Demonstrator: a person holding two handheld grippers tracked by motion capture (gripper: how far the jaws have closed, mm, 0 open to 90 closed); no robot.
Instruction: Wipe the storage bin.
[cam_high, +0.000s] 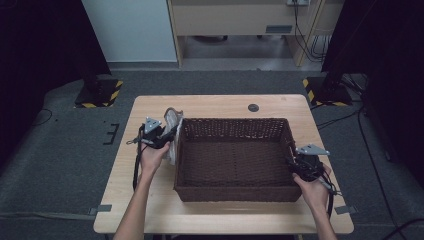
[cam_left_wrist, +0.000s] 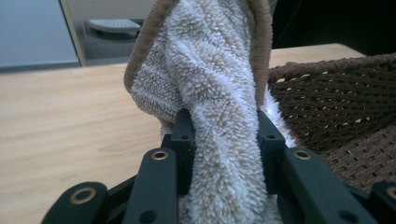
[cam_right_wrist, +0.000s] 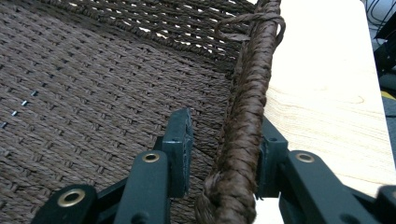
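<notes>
A person is working at a wooden table (cam_high: 215, 205) with a gripper in each hand. The left gripper (cam_high: 167, 136) is sitting left of centre in the high view, just beside the left wall of a brown woven basket (cam_high: 232, 192). Its fingers (cam_left_wrist: 183, 140) are clamping a fluffy pale towel (cam_left_wrist: 212, 84) with a tan hem; in the left gripper view the towel is filling the gap between them and rising out of the top of the frame, its hem curving down both sides. In the high view the towel (cam_high: 173, 120) is standing bunched against the outside of the basket's upper left corner, hanging down to the table beside the wall, with the left hand (cam_high: 153, 157) below it.

The right gripper (cam_high: 295, 162) is sitting at the right of the high view, at the basket's right wall near its lower right corner, with the right hand (cam_high: 312, 190) just below it. In the right gripper view its fingers (cam_right_wrist: 180, 140) are straddling the braided rim (cam_right_wrist: 245, 121): one is lying inside the basket over the woven floor, the other outside over the table. A gap is showing between the inner finger and the rim, so the fingers are standing narrowly apart around it and not pressing it from both sides.

The basket is lying empty in the middle of the table, its long side running left to right.
</notes>
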